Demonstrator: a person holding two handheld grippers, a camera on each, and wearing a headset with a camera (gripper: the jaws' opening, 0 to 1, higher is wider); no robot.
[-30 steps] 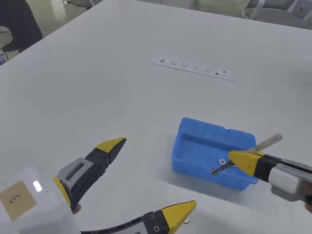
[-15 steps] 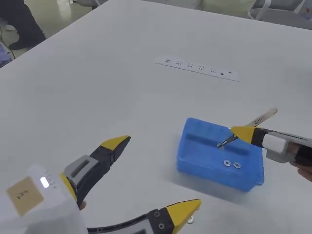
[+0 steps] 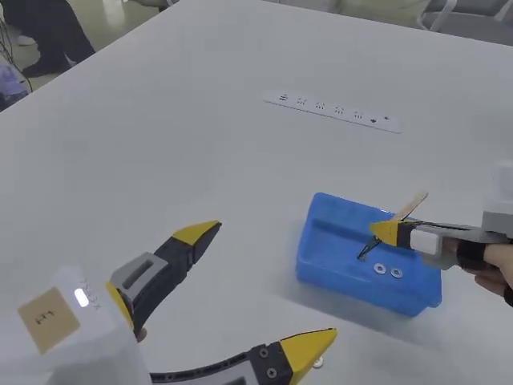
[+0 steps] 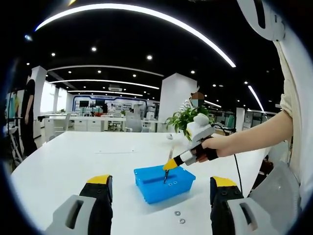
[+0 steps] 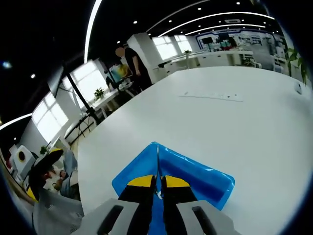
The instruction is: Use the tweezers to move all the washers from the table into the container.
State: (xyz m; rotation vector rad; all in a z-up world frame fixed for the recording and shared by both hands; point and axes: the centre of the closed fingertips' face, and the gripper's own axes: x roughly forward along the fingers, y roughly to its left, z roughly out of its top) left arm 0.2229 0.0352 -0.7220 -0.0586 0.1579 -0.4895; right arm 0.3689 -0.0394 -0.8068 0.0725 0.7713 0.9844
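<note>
The right gripper (image 3: pixel 386 232) has its jaws pressed together on the tweezers (image 3: pixel 368 245). The tweezer tips hang over the blue container (image 3: pixel 353 287), just left of two washers (image 3: pixel 379 269) lying on its floor. Whether the tips pinch anything is too small to tell. Two loose washers (image 4: pixel 177 213) lie on the white table (image 3: pixel 160 144) on the near side of the container, just beside the left gripper (image 3: pixel 274 277), whose jaws are spread wide. A tan sticker (image 3: pixel 50 318) on that gripper bears marks too blurred to read. A power strip (image 3: pixel 333 111) lies on the far side, with bare tabletop between it and the container. The table's left edge is well apart from the work.
</note>
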